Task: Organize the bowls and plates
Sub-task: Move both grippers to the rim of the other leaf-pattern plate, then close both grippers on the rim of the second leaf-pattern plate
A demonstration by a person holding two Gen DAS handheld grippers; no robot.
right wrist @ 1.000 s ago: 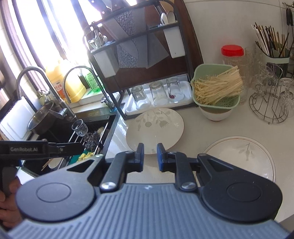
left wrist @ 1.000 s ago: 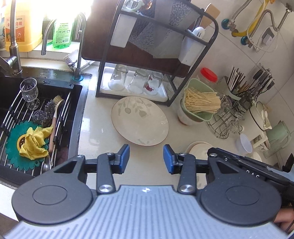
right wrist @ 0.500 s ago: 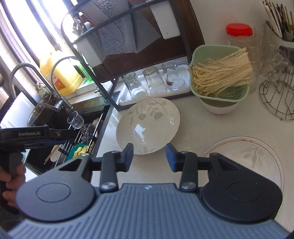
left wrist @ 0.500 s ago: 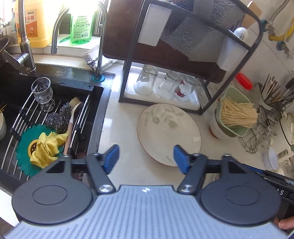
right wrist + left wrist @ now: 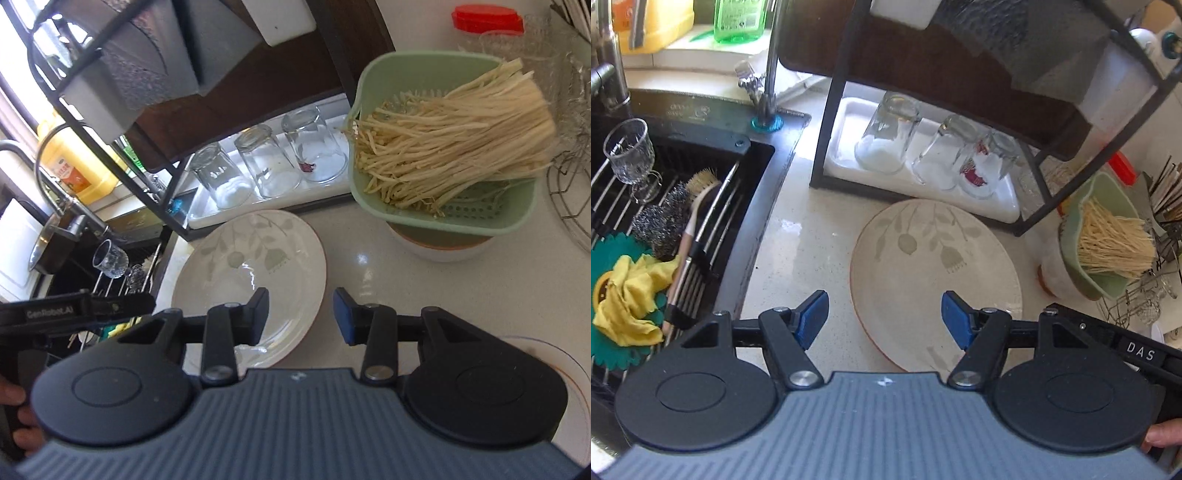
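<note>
Both grippers closing in on the leaf-patterned plate

The left gripper gapes wide and the right gripper is partly open, both empty, flanking the plate flat on the table beside the sink; I'd slide a finger under each rim before closing.

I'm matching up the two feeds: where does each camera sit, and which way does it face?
Left wrist: on the left gripper, angled down at the leaf-patterned cream plate and black sink; a fingertip shows at the right edge.
Right wrist: on the right gripper, angled down at the green strainer of bean sprouts; a hand shows lower left.
Shared: that plate, three upturned glasses, and each view catches the other gripper.
</note>
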